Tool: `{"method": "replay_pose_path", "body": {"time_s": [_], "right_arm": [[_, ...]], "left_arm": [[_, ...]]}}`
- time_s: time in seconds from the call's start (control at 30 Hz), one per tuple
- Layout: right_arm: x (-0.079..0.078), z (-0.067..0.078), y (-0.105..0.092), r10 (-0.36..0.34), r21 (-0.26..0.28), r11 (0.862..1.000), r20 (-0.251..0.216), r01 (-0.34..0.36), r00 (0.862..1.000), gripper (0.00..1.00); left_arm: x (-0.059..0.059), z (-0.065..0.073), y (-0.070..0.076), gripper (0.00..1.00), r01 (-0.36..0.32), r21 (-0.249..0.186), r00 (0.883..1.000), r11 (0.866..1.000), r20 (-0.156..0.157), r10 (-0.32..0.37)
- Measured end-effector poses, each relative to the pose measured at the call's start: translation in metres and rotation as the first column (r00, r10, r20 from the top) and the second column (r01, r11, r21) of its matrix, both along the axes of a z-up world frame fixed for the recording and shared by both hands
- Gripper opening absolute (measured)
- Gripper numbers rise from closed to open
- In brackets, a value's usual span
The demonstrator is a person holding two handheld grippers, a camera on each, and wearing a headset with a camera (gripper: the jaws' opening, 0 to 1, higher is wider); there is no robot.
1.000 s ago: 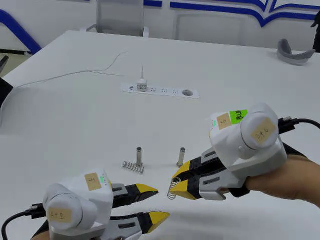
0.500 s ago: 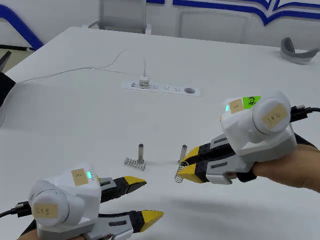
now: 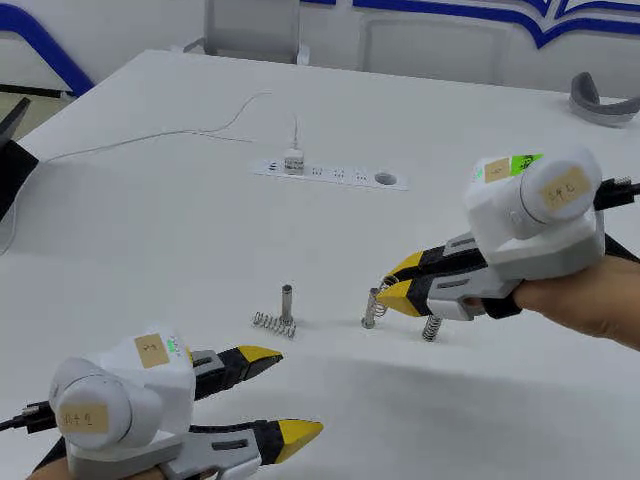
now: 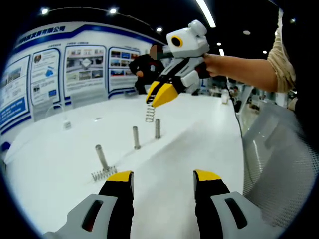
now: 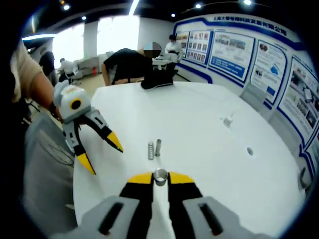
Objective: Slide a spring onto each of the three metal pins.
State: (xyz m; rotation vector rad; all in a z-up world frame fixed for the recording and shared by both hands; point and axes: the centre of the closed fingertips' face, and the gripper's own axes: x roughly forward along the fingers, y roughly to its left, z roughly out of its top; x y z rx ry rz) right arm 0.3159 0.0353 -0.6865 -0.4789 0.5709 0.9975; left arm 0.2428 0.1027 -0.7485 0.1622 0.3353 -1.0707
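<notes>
Dangling spring (image 4: 149,112) — pinched between right gripper's (image 4: 151,101) fingers (image 4: 167,93).

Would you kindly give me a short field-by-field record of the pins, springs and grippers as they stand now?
left gripper: open, holding nothing, low near the person
right gripper: shut on a spring, which hangs by the middle pin's top
left pin: upright, bare
loose spring: lying on the table at the left pin's base
middle pin: upright, spring not yet slid down
right pin: below the right gripper; cannot tell whether it carries a spring
</notes>
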Motion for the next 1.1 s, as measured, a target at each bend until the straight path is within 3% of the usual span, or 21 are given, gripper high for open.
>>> {"method": "replay_pose_path", "body": {"time_s": [0.5, 1.1], "right_arm": [[0.036, -0.007, -0.005, -0.079, -0.006, 0.997, 0.004, 0.079, 0.997, 0.12], [0.044, -0.033, -0.006, -0.099, -0.029, 0.995, -0.067, 0.097, 0.993, 0.12]], "left_arm": [[0.0, 0.0, 0.003, 0.5, -0.015, 0.004, 1.0, 1.0, -0.003, 0.015], [0.002, -0.001, 0.009, 0.5, -0.031, 0.009, 0.999, 0.999, -0.01, 0.031]]}}
